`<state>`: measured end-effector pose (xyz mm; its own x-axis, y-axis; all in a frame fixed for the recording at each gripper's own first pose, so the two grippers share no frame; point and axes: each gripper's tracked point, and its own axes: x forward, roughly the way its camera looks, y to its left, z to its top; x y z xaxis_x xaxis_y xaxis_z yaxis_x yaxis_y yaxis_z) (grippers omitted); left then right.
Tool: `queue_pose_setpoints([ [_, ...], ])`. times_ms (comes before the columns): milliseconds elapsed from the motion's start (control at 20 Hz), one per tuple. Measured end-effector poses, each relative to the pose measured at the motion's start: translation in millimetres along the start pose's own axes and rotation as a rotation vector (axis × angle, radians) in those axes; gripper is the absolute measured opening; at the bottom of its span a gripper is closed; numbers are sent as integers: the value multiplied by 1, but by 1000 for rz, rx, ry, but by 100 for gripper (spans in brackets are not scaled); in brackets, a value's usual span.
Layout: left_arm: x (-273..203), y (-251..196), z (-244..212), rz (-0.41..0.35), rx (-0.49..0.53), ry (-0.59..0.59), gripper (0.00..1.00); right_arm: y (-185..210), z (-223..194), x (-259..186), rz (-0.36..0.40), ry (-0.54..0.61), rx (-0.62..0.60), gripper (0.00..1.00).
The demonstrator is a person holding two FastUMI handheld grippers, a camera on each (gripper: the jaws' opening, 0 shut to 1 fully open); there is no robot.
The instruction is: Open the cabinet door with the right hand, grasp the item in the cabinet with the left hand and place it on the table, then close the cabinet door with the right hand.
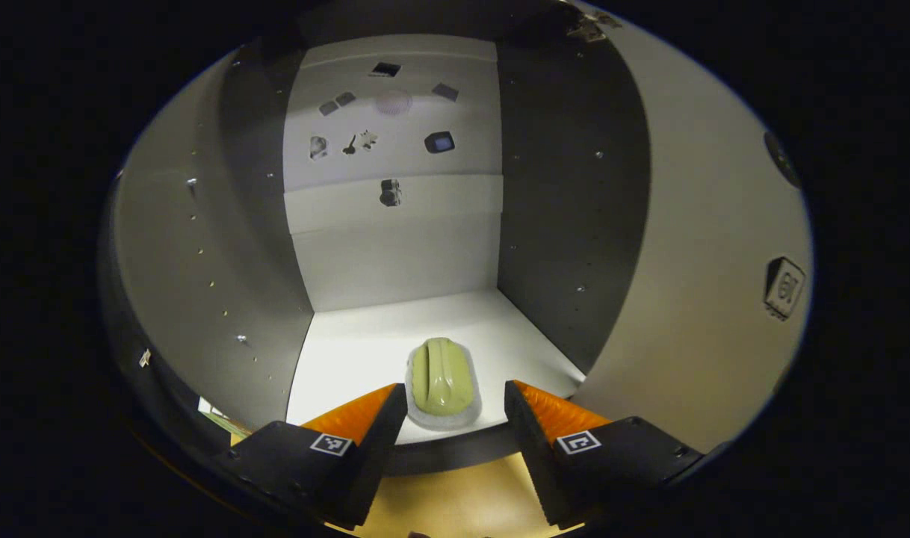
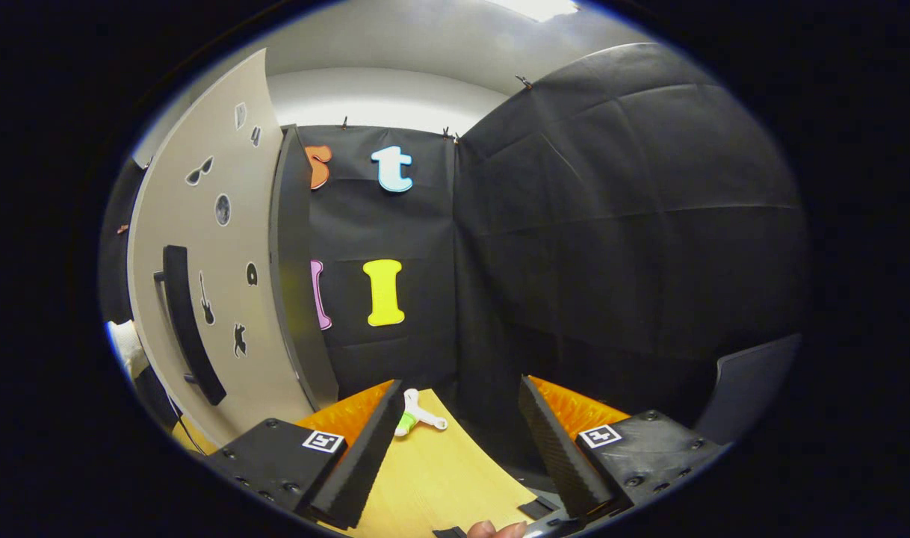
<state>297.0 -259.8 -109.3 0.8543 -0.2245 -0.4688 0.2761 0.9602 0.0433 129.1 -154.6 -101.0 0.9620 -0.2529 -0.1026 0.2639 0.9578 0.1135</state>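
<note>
So the cabinet door (image 2: 201, 246) is already swung open, which I'd call step one done. In the right gripper view it stands off to the left of the right tongs (image 2: 455, 441), outer face toward the camera, with its dark bar handle (image 2: 190, 325) well clear of the fingers. Nothing's touching it.

Still to go, by my read: the grab, setting the thing on the table, and shutting the door. So maybe a third of the way in.

The item is a pale green rounded thing (image 1: 441, 375) sitting on a whitish base, right at the front edge of the cabinet floor (image 1: 365, 351). In the left gripper view it's dead ahead of the left tongs (image 1: 455, 418), lined up with the gap between the two fingers and just beyond the tips. The left tongs are spread wide, wider than the item, and I don't see either finger touching it. Not gripped yet, just lined up for the reach.

The right tongs are wide apart too and holding nothing. They hang over the wooden table (image 2: 440, 478), pointing past the door edge at the booth wall. There's a small white-and-green gadget (image 2: 418, 415) lying on the table just ahead of the left-hand finger, looks unrelated to the job. A bit of a fingertip (image 2: 492, 529) peeks in at the very bottom.

Next up I'd guess the left tongs push forward around the green thing and squeeze.
</note>
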Motion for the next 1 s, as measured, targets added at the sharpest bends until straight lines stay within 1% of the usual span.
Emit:
queue_pose_setpoints([
  [150,30,4,2,14,18,37,81,-11,0,4,-6,-2,-41,98],
  [300,56,6,-2,24,3,74,74,-16,-4,7,-5,9,-53,98],
  [350,63,6,-4,31,6,83,72,-18,-5,8,-5,14,-58,98],
  [450,75,11,-9,51,22,110,64,-24,-9,10,-8,30,-70,98],
  [550,81,13,-19,59,-1,136,41,-27,-11,10,-13,39,-70,98],
  [600,82,14,-15,54,-13,118,30,-28,-11,11,-15,41,-66,98],
  [700,77,15,-16,46,-20,119,24,-27,-11,12,-13,40,-57,98],
  [800,66,19,-15,44,-14,101,22,-23,-10,12,-6,37,-57,98],
  [1000,25,21,-13,16,-39,45,20,-4,-13,9,19,49,-27,98],
])
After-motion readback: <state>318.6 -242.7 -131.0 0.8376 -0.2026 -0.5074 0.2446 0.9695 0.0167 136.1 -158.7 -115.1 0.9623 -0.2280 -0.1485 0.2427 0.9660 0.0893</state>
